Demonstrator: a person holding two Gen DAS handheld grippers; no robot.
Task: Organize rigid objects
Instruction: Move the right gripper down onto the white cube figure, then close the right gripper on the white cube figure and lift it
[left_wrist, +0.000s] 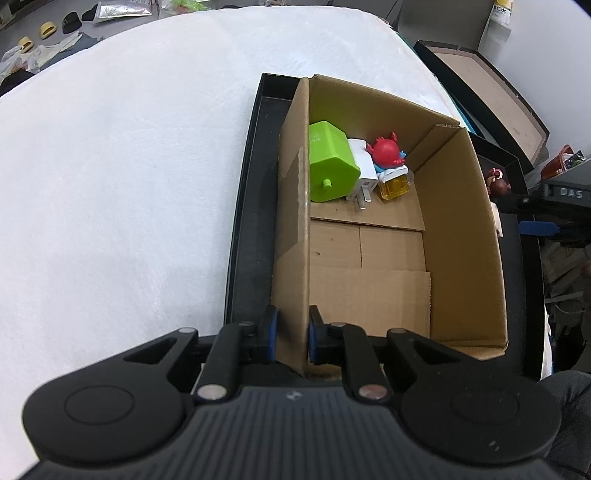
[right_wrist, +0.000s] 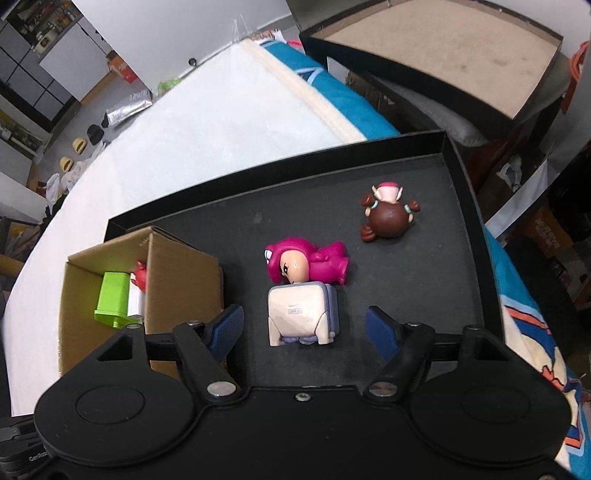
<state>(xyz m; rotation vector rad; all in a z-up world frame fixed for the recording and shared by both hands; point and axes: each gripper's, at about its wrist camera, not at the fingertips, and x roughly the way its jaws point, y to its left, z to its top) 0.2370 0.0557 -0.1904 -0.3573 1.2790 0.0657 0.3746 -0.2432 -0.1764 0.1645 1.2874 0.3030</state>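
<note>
On the black tray, my left gripper pinches the cardboard box wall; my right gripper, open and empty, should straddle the white charger evenly.

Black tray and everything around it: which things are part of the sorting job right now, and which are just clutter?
In the job:
- cardboard box, wall clamped by left gripper
- green block, white plug, red crab toy, yellow cube, already boxed
- pale charger, between open right gripper
- pink figure, brown-haired figure, on black tray

Lying about:
- empty lid
- slippers
- foil bag
</note>
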